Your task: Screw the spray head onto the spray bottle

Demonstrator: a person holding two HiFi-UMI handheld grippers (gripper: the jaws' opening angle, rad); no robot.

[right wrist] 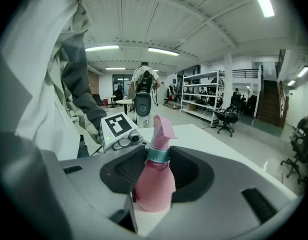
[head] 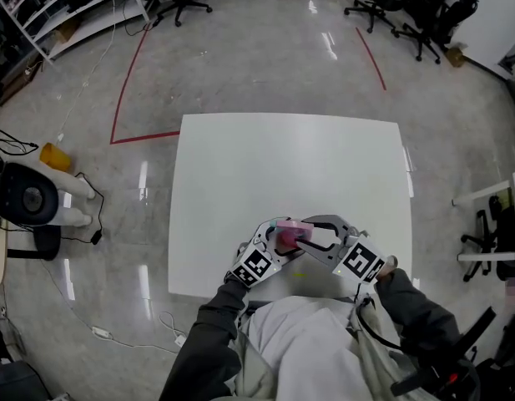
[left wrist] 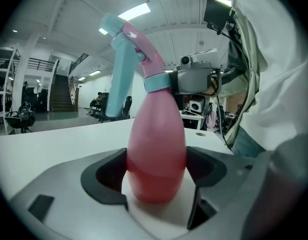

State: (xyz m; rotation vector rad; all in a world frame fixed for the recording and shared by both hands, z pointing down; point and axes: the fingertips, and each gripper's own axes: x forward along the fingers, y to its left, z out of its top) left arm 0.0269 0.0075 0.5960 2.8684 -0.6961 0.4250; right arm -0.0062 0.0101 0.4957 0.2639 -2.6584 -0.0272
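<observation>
Head view: closest, frame bottom, the person's grey sleeves (head: 203, 341) and pale torso. Just above them, both grippers meet over the near edge of the white bench (head: 282, 157). L gripper (head: 272, 242) at centre-left, R gripper (head: 314, 234) at centre-right, each w/ its marker cube. The pink spray bottle (head: 287, 234) sits btwn them, just below frame centre. Can't tell if it touches the bench. Rest of the bench top is bare. Floor behind has a red tape line (head: 128, 82), upper left.

L gripper view: jaws stand wide, clamped on the bottle's fat lower body, pads against both sides. Bottle fills frame centre, top leaning a bit left. The spray head (left wrist: 126, 54), teal and pink, sits on top, upper centre. Its teal collar (left wrist: 157, 81) sits around the neck, w/ the R gripper's grey tip touching it from the right. Bottle wall is opaque, so contents can't be seen.

R gripper view: jaws about half closed, gripping at the collar and shoulder. Bottle is centre frame, near upright. L gripper's marker cube shows just left of it.
</observation>
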